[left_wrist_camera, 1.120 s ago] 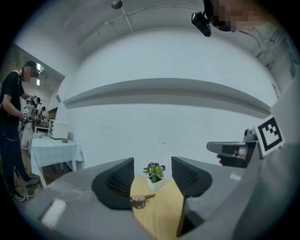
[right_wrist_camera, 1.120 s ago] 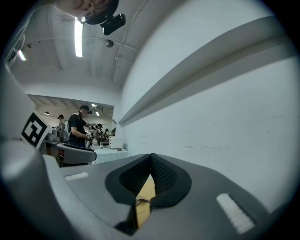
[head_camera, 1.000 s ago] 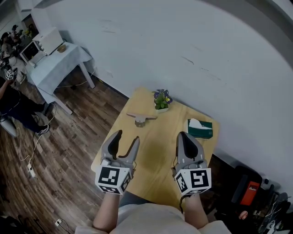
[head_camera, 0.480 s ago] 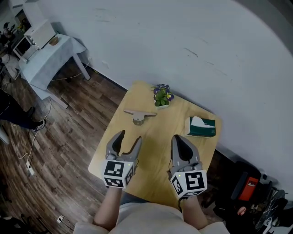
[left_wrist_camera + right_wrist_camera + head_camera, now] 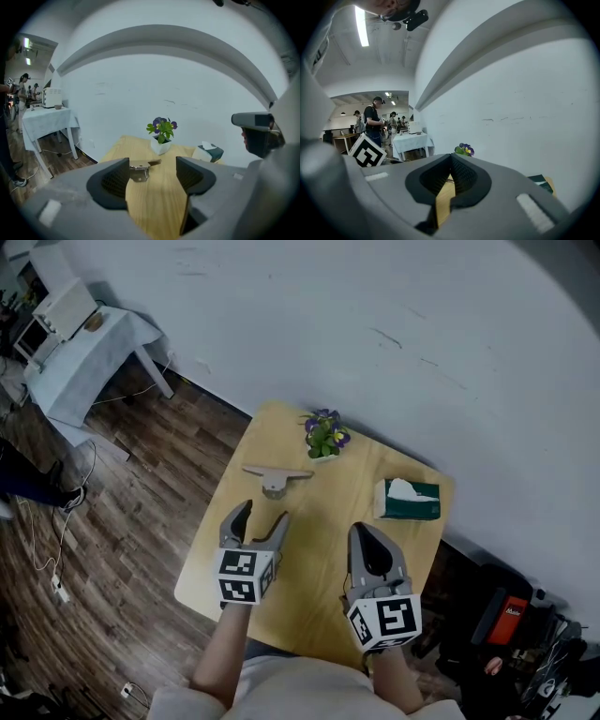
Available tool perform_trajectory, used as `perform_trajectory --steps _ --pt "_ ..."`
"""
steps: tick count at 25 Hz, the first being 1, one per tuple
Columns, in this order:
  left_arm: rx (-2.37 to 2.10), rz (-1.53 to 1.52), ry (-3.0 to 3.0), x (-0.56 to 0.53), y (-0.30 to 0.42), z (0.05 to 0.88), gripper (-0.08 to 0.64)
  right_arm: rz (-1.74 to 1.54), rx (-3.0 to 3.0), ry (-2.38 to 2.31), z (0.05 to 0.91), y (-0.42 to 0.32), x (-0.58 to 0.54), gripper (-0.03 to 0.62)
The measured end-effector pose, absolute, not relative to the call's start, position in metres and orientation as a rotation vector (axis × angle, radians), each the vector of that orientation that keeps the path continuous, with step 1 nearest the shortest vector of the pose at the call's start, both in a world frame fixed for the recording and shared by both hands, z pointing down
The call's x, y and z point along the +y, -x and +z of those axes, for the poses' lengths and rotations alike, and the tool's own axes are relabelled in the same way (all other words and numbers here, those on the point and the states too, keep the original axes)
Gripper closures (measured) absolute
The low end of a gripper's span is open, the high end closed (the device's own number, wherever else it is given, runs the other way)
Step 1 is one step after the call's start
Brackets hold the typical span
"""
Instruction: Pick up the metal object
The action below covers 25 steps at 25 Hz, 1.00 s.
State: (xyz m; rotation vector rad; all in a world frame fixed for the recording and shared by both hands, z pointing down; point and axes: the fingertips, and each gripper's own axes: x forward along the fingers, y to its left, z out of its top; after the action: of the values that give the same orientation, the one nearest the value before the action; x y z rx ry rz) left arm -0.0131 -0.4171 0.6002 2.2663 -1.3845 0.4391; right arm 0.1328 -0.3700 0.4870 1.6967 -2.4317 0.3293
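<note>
The metal object [image 5: 276, 477] is a flat T-shaped piece lying on the far left part of the small wooden table [image 5: 319, 512]. My left gripper [image 5: 262, 518] hovers just short of it, pointing at it. Its jaws have just been opening and stand wide with nothing between them. In the left gripper view the metal object [image 5: 140, 168] shows beyond the left fingertip, ahead of the open left gripper [image 5: 152, 176]. My right gripper [image 5: 367, 532] is over the table's near right part, shut and empty. In its own view the right gripper [image 5: 451, 161] has its tips together.
A potted plant [image 5: 323, 435] with purple flowers stands at the table's far edge by the white wall. A green tissue box [image 5: 408, 500] sits at the far right corner. A white-clothed side table [image 5: 80, 362] stands far left on the wood floor. Dark bags [image 5: 506, 615] lie to the right.
Both grippers have sunk toward the table, the left one more and closer to the metal object. The left jaws stand wider than before. The right stays shut.
</note>
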Motion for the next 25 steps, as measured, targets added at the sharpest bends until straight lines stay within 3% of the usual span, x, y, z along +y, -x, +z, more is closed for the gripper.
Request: perform_trajectory --steps 25 --pt "-1.39 0.668 -2.111 -0.486 0.004 0.69 0.192 0.44 -2.31 -1.753 0.52 -0.16 -0.388 0.591"
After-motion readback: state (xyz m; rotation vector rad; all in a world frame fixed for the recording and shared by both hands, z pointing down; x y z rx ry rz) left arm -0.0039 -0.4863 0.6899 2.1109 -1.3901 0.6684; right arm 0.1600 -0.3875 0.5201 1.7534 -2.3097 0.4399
